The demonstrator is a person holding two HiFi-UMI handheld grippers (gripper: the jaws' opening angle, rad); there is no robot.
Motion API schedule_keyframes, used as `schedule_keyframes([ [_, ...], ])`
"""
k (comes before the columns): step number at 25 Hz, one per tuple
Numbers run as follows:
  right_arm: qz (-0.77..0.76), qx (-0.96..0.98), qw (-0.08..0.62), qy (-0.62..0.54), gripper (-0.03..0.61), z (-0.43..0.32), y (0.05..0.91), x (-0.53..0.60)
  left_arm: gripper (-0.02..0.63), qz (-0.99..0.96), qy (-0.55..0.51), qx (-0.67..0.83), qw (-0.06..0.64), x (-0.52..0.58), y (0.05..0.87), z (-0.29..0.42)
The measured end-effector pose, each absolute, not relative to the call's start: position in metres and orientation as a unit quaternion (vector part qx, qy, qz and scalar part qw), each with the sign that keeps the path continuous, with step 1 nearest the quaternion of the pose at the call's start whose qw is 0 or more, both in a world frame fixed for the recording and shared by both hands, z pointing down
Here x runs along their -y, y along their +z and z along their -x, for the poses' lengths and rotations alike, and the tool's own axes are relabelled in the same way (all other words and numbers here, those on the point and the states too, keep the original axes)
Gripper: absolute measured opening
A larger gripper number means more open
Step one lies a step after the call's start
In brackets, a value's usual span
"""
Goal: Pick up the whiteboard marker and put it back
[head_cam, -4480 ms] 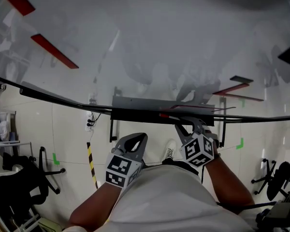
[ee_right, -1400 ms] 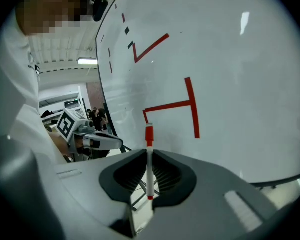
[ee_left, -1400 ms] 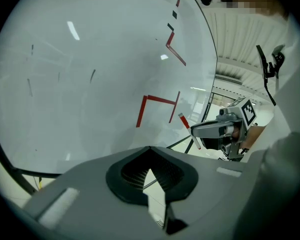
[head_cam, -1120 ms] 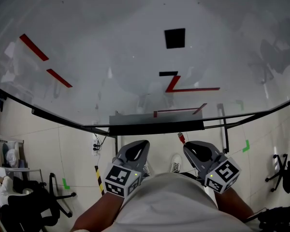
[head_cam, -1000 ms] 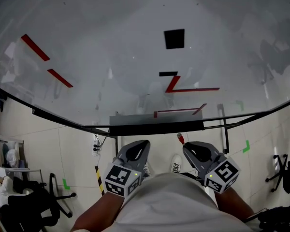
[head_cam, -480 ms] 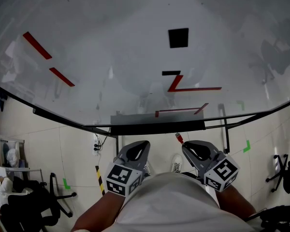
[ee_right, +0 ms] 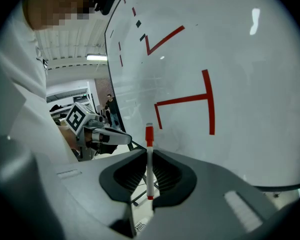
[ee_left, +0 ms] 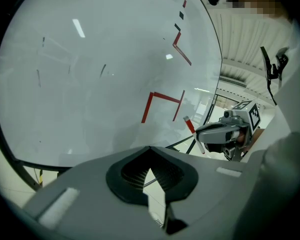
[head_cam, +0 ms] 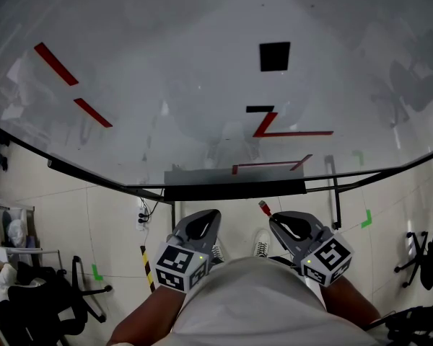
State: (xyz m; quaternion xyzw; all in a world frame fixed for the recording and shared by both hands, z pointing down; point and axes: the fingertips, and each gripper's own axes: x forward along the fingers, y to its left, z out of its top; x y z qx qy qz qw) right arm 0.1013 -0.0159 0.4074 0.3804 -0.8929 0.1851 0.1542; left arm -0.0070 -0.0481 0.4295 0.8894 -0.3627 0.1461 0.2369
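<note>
- One whiteboard marker (ee_right: 149, 163), red cap up, pinched upright in the right gripper (head_cam: 276, 222), just below the tray (head_cam: 234, 190); probably staged for return.
- Left gripper (ee_left: 150, 156): jaws pressed together, empty, idle.

You get an evenly lit but greyish head view, where the glossy whiteboard (head_cam: 202, 63) carries soft reflections and faint dark shadows across its face. In both gripper views the fisheye bends everything, the corners go black, and small bright lamp glints sit on the board.
</note>
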Motion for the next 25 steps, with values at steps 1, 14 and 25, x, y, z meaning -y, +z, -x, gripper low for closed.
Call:
schedule_keyframes([
  [1, -0.38, 0.893, 0.155, 0.184, 0.04, -0.101, 0.407, 0.016, 0.017, -0.89, 0.146, 0.362, 0.238, 0.048, 0.43, 0.006],
  [14, -0.381, 0.892, 0.161, 0.183, 0.041, -0.101, 0.411, 0.018, 0.017, -0.89, 0.148, 0.359, 0.238, 0.049, 0.432, 0.005],
  [25, -0.371, 0.895, 0.198, 0.149, 0.04, -0.096, 0.42, 0.024, 0.017, -0.89, 0.155, 0.355, 0.239, 0.05, 0.437, 0.007],
])
